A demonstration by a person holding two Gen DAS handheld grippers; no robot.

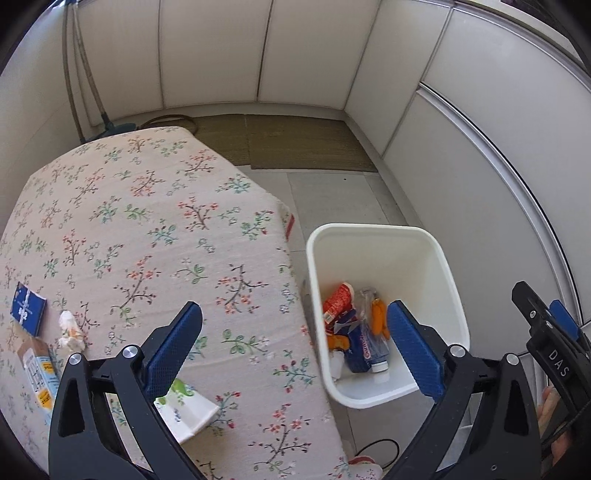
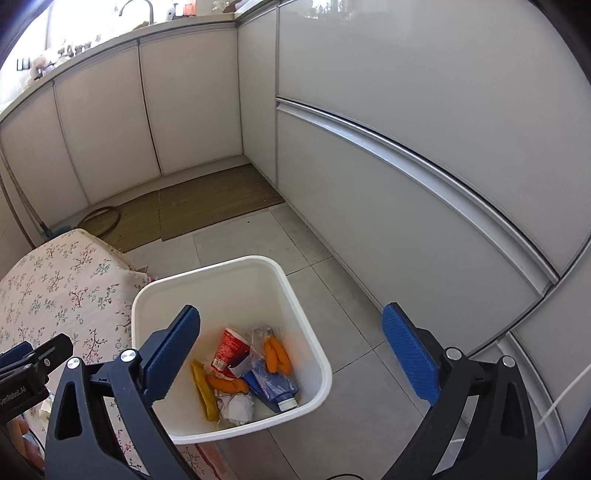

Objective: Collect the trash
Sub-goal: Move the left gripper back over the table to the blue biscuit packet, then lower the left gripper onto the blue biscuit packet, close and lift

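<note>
Inside the bin [image 2: 303,306], blue tube [image 2: 275,387] lies cap toward its near wall.

Looks like I'm in someone's home kitchen: white cabinet fronts [image 2: 110,122] under a counter [image 2: 122,37] with a faucet [image 2: 138,7], tiled floor [image 2: 343,295], and a floral tablecloth [image 1: 147,221].

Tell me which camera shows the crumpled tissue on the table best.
The left wrist view. There the crumpled tissue lies in plain sight on the flowered tablecloth, beside a blue packet. The right wrist view shows only the far part of the table and the white bin; the tissue is out of view there.
</note>
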